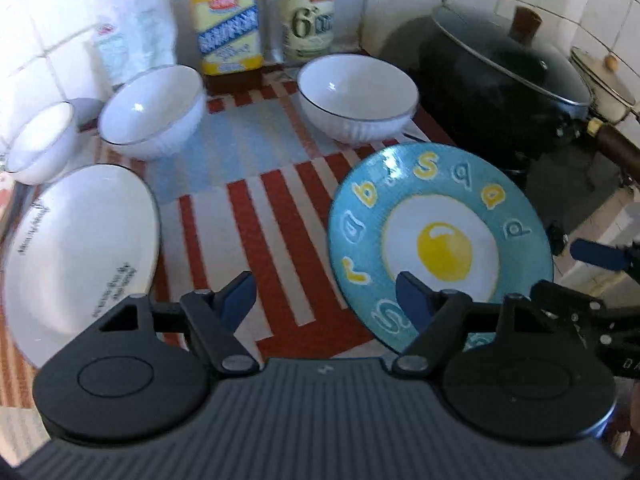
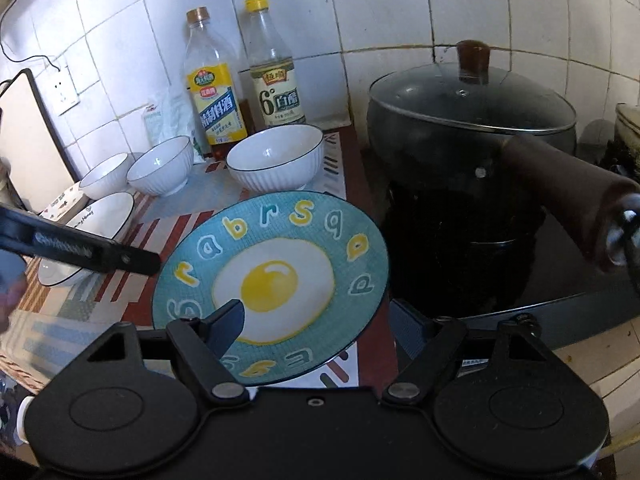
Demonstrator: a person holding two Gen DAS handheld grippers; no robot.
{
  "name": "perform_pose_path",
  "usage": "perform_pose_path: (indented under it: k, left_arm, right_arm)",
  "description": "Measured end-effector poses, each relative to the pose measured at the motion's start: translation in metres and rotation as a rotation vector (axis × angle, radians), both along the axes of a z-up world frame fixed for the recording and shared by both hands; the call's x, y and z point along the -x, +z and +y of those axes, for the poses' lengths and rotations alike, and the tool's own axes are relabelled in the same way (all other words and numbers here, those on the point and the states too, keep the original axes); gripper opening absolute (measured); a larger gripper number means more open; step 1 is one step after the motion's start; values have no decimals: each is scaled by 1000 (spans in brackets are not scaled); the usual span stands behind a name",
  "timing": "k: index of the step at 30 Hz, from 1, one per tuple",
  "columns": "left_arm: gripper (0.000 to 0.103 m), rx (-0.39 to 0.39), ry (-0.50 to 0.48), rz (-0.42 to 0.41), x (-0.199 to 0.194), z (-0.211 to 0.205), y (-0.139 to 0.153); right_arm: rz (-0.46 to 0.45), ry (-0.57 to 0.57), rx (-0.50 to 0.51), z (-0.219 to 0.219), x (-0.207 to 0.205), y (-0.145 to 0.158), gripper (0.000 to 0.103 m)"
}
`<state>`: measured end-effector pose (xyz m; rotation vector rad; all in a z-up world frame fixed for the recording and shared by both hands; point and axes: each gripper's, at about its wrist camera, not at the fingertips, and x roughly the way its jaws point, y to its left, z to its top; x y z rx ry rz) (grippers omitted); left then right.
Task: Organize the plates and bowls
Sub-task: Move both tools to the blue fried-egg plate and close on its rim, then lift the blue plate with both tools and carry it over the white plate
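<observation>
A blue plate with a fried-egg picture (image 1: 440, 240) (image 2: 276, 276) lies on the striped mat. A white plate (image 1: 80, 248) (image 2: 90, 236) lies to its left. Three white bowls stand behind: one at the right (image 1: 356, 96) (image 2: 276, 160), one in the middle (image 1: 154, 110) (image 2: 160, 164), one at the far left (image 1: 40, 140) (image 2: 106, 174). My left gripper (image 1: 324, 300) is open and empty, low over the mat between the two plates. My right gripper (image 2: 320, 320) is open, its jaws straddling the blue plate's near right edge.
A black lidded pan (image 2: 472, 120) (image 1: 508, 80) with a brown handle (image 2: 568, 188) stands on the stove at the right. Two bottles (image 2: 216, 92) (image 2: 276, 76) and a bag (image 1: 132, 32) stand by the tiled wall. A cutting board (image 2: 32, 140) leans at left.
</observation>
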<state>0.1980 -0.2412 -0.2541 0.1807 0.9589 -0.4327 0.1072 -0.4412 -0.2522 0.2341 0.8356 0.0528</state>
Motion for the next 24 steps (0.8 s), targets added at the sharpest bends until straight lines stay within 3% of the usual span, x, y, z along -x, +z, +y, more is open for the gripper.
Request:
perform_pose_path:
  k: [5, 8, 10, 12, 13, 14, 18, 24]
  left_arm:
    - [62, 3, 69, 12, -13, -4, -17]
    - [48, 29, 105, 92, -23, -3, -26]
    - [39, 44, 108, 112, -26, -3, -29]
    - [30, 69, 103, 127, -27, -3, -29]
    - [21, 78, 98, 143, -27, -4, -29]
    - [17, 101, 78, 161, -28, -5, -27]
    - [15, 94, 40, 136, -23, -5, -29]
    - [18, 126, 60, 131, -27, -3, -33]
  right_arm:
    - [43, -54, -11, -2, -11, -10, 83]
    - [83, -82, -56, -8, -16, -17, 77]
    - [100, -96, -78, -13, -21, -19, 69]
    - [113, -134, -98, -18, -24, -20, 48]
    - [121, -158, -107, -20, -26, -21, 41]
    - [133, -181, -111, -22, -28, -21, 35]
    - [147, -182, -98, -26, -28, -23, 20]
    - [160, -184, -144, -33, -32, -30, 17]
